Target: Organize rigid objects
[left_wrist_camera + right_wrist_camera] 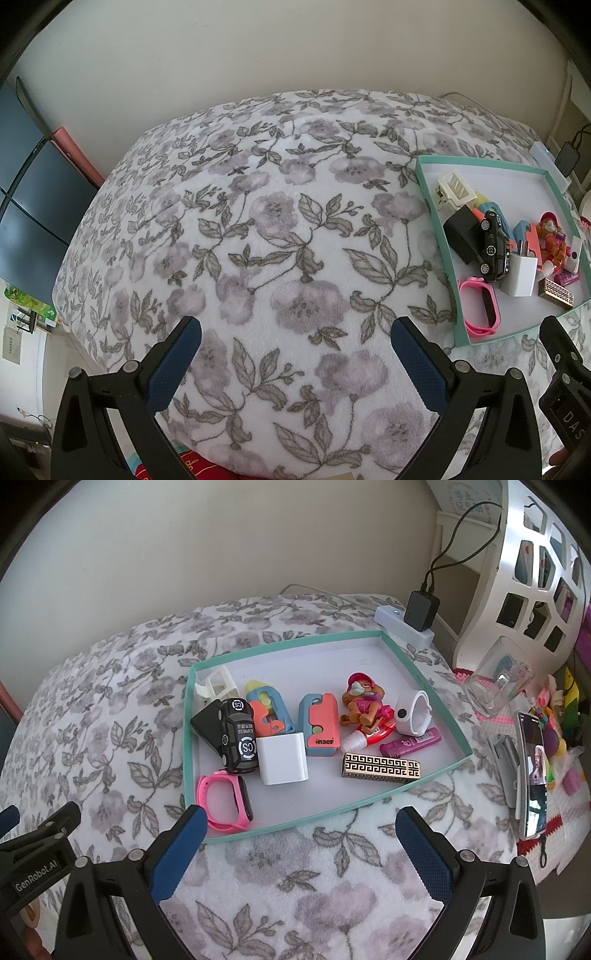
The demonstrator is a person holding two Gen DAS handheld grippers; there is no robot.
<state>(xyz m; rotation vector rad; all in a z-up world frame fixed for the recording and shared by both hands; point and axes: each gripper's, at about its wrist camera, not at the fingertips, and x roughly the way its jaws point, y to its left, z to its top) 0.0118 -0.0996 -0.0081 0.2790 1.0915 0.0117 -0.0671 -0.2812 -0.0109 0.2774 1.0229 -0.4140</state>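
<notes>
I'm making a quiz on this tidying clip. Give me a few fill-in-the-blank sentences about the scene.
1. The small items lie in a shallow tray with a ____ rim.
2. The watch near the tray's front corner is ____.
3. The black toy car lies beside a ____ charger cube.
4. Both grippers, left and right, are ____.

Missing words: teal; pink; white; open

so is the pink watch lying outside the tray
No, the pink watch lies inside the tray, in its near left corner beside the toy car.

Both wrist views low over the floral blanket (pixel 280 229), sharing the teal tray (pixel 332 805).
</notes>
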